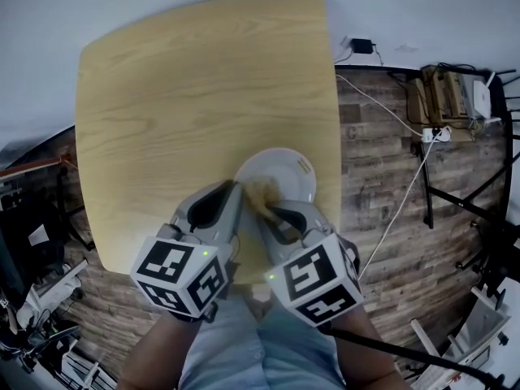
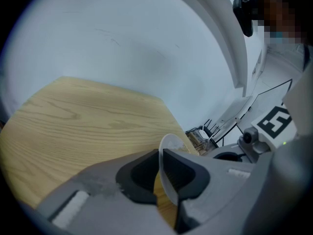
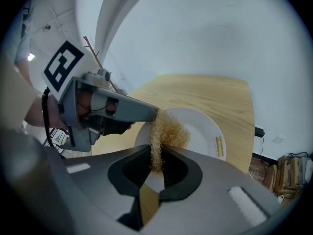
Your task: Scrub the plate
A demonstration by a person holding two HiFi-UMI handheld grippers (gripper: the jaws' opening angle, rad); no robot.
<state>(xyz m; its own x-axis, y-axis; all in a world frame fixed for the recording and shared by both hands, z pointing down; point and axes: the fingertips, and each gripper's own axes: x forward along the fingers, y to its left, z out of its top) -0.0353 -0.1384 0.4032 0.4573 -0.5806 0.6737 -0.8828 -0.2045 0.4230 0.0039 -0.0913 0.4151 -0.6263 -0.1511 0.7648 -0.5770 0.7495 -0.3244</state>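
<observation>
The plate [image 1: 294, 167] is seen at the near right part of the surface [image 1: 187, 96], close to its edge. Whether it lies flat or is tipped up a bit cannot be told. Its near rim is pinched by the left tool [image 2: 161, 155], whose jaws are closed tight on the thin white edge. A yellow, curly pad [image 3: 168, 129] is gripped in the right tool [image 3: 157, 156] and is pressed on the plate's inside, near the left tool's tip.

The scrubbing step seems to be in hand. Next, the pad likely has to be rubbed around the whole inside. The plate has to be held firm while this is done, so that it is not pushed off the edge.
</observation>
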